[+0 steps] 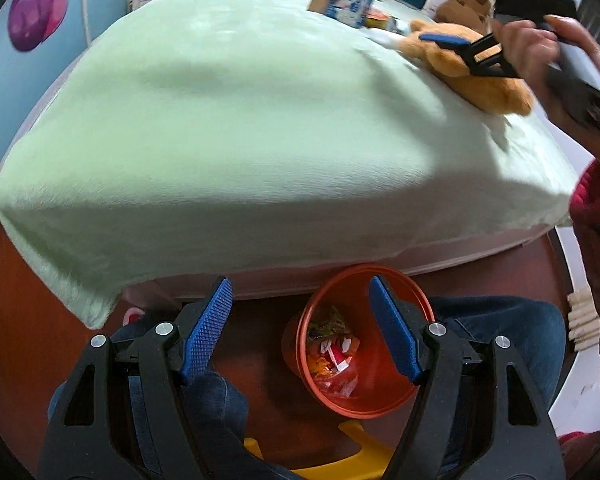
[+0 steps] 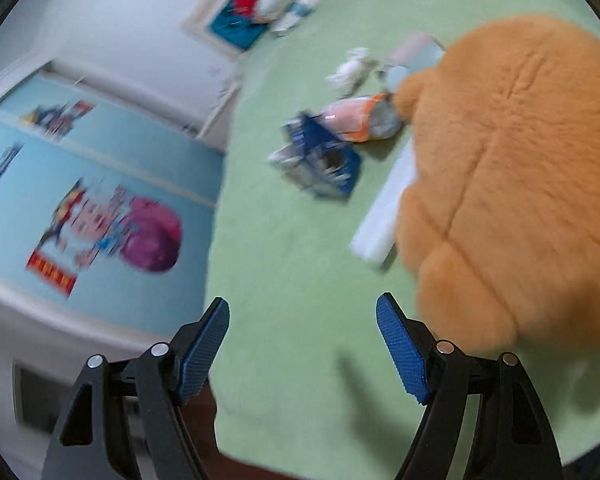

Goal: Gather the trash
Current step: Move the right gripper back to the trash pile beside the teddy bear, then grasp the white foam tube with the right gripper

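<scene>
My left gripper (image 1: pixel 300 284) is open and empty, held above an orange bin (image 1: pixel 396 392) on the floor that holds several wrappers (image 1: pixel 332 350). My right gripper (image 2: pixel 302 306) is open and empty over the green bed (image 2: pixel 300 260); it also shows in the left wrist view (image 1: pixel 440 42), by the orange plush toy (image 1: pixel 472 80). Ahead of it lie a blue wrapper (image 2: pixel 320 160), an orange-and-clear wrapper (image 2: pixel 360 120), a crumpled white tissue (image 2: pixel 354 66) and a white flat piece (image 2: pixel 384 208) tucked under the plush toy (image 2: pixel 520 180).
The green blanket (image 1: pixel 240 140) covers the bed, with boxes and packets (image 1: pixel 348 2) at its far end. A yellow stool (image 1: pixel 352 452) stands below the bin. Blue cupboard doors with cartoon stickers (image 2: pixel 112 232) stand left of the bed.
</scene>
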